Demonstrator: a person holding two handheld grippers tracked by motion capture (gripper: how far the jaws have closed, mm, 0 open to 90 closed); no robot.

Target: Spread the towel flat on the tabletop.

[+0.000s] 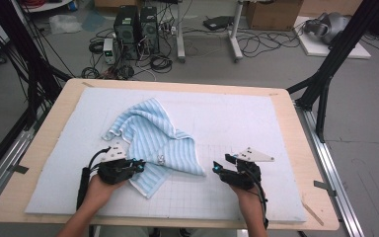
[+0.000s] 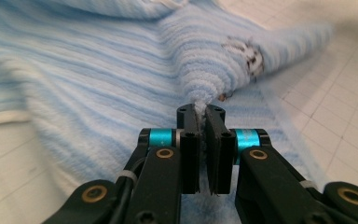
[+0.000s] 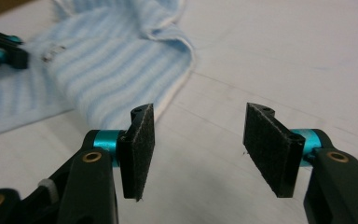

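At the left of the high view, the left gripper [image 1: 137,164] meets the one rumpled, light-blue-and-white striped terry towel [image 1: 150,138], which lies left of centre on the pale foam mat [image 1: 237,123] over the wooden table [image 1: 296,148]; the left gripper view adds what that view is too small to show, its jaws clamped on a pinched fold of the towel beside a small printed label [image 2: 244,53]. To the right, the right gripper [image 1: 221,164] hovers near the towel's edge, apart from it, and the right gripper view shows its jaws spread wide with nothing between them. There are two grippers and one towel.
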